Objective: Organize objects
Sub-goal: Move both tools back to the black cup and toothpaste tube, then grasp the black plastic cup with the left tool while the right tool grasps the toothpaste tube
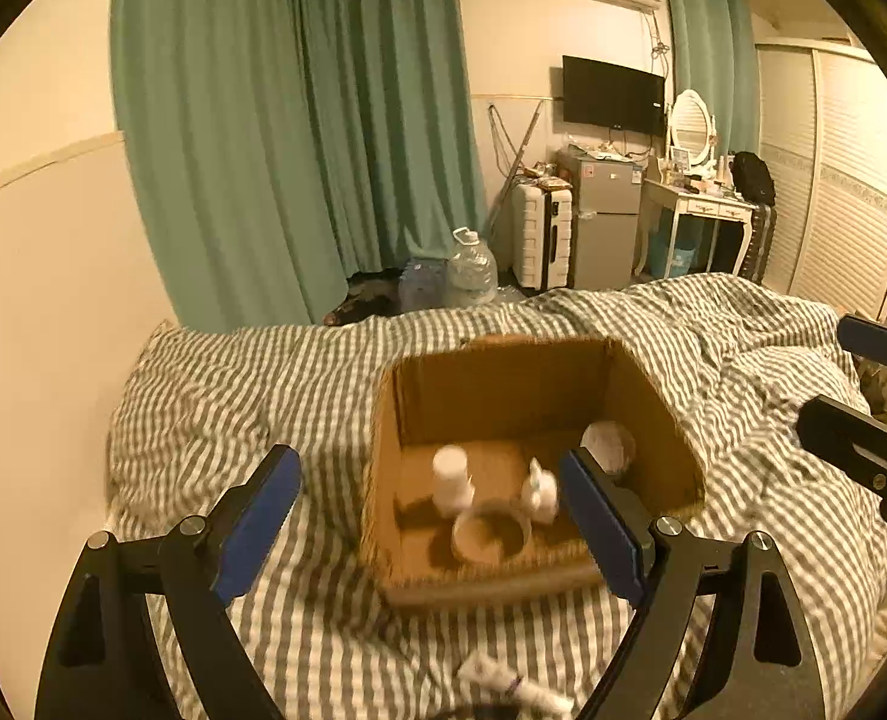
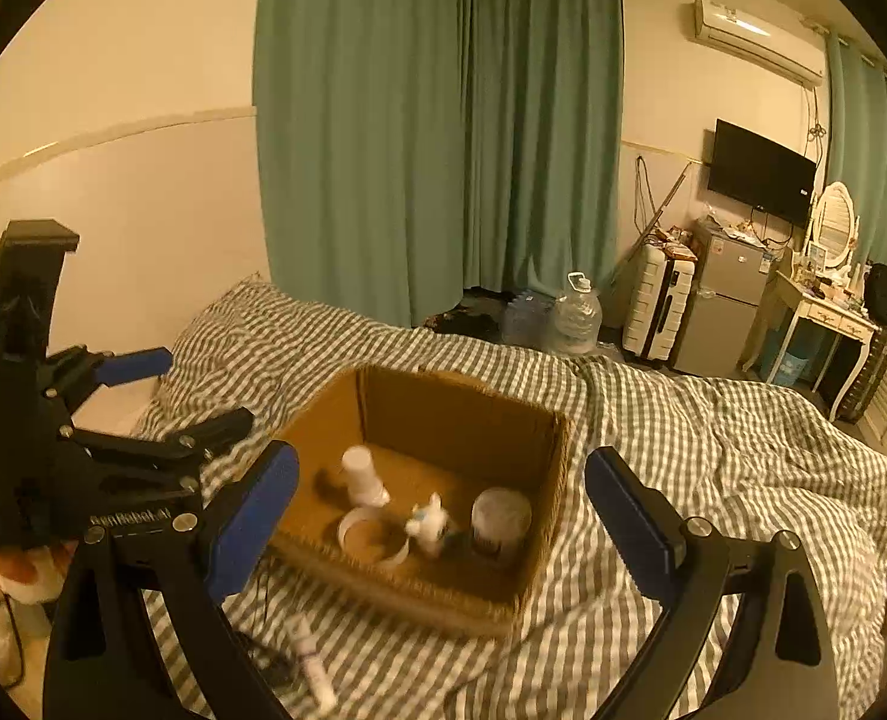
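Observation:
An open cardboard box (image 1: 527, 591) (image 2: 347, 402) sits on the checked bed cover. Inside it stand a white bottle (image 1: 451, 480) (image 2: 362, 475), a tape roll (image 1: 491, 534) (image 2: 373, 535), a small white figurine (image 1: 541, 491) (image 2: 428, 525) and a round lidded jar (image 1: 608, 445) (image 2: 500, 521). A white tube (image 1: 515, 684) (image 2: 312, 663) lies on the cover in front of the box. My left gripper (image 1: 428, 531) is open and empty, above the box's near side. My right gripper (image 2: 443, 516) is open and empty, also facing the box.
The checked cover (image 1: 233, 408) is rumpled, with folds at the right. A dark cable (image 2: 260, 648) lies by the tube. Water jugs (image 1: 470, 270), a suitcase (image 1: 542, 237), a fridge (image 1: 605, 222) and a dressing table (image 1: 698, 204) stand beyond the bed.

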Demonstrator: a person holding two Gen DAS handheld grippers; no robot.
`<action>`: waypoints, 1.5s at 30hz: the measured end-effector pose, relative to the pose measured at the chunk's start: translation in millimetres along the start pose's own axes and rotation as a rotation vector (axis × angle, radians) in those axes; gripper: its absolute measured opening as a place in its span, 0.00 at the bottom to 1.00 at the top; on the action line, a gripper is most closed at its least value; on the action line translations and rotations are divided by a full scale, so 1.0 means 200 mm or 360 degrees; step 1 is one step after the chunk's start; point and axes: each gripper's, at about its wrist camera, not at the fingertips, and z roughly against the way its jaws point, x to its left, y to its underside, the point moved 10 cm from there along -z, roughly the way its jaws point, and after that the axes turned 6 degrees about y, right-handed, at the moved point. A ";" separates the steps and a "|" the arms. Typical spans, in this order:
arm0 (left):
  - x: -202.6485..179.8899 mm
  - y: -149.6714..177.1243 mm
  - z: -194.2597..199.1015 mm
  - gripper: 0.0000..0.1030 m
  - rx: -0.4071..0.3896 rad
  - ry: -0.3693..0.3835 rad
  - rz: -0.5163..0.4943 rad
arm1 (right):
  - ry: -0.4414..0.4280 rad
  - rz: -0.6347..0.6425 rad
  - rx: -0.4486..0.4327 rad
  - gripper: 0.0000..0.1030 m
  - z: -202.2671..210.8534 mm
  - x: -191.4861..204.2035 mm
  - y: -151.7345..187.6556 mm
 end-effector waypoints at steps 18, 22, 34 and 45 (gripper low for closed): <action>0.01 1.04 -0.22 0.88 0.0373 -0.0051 0.0047 | -0.0031 0.0000 0.0299 0.94 -0.18 0.25 0.86; -0.05 1.23 -0.32 0.88 0.0503 0.0030 0.0056 | -0.0045 -0.0048 0.0396 0.94 -0.30 0.26 1.02; -0.17 1.35 -0.51 0.86 0.0670 0.0138 0.0022 | -0.0049 -0.0186 0.0482 0.94 -0.37 0.20 1.14; -0.08 1.20 -0.32 0.74 0.0517 0.0137 0.0202 | -0.0073 -0.0154 0.0492 0.94 -0.39 0.25 1.15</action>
